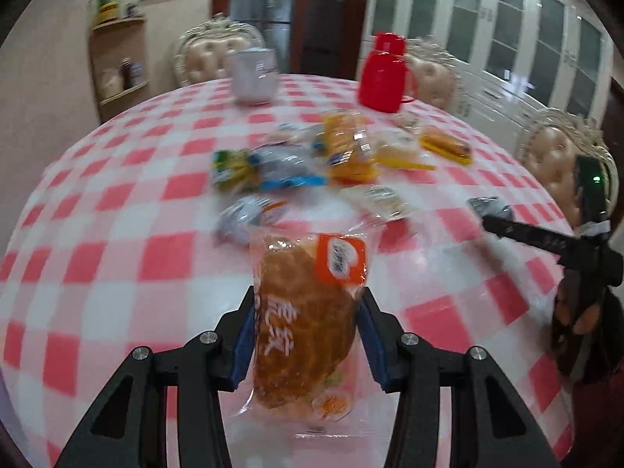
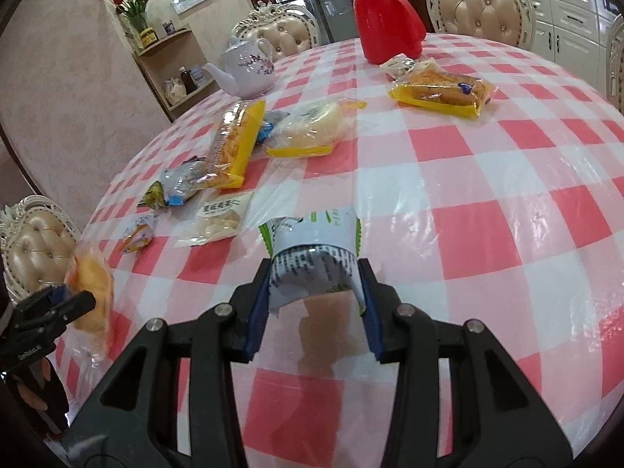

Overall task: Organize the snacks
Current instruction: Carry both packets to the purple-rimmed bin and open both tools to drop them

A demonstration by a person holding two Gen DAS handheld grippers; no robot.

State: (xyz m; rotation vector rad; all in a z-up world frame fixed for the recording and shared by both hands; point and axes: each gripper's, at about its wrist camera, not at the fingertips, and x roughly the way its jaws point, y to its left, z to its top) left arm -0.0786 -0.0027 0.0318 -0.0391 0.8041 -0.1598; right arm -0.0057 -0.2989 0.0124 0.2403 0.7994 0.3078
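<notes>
Round table under pink-and-white checked plastic cloth (image 2: 487, 179) carries scattered snack packets toward 11 o'clock. Left gripper (image 1: 308, 335) clamps a clear-wrapped brown pastry (image 1: 304, 327); right gripper (image 2: 316, 304) pinches a green-and-silver foil packet (image 2: 312, 261), both lifted for sorting.

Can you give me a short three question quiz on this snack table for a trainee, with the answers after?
1. True or false: the left gripper is empty.
2. What does the right gripper hold? A) silver and green snack packet B) red flask C) white teapot
3. Fill in: the tablecloth is checked pink and ____.

Key: 1 false, it grips a clear-wrapped pastry; 2 A; 3 white.
</notes>
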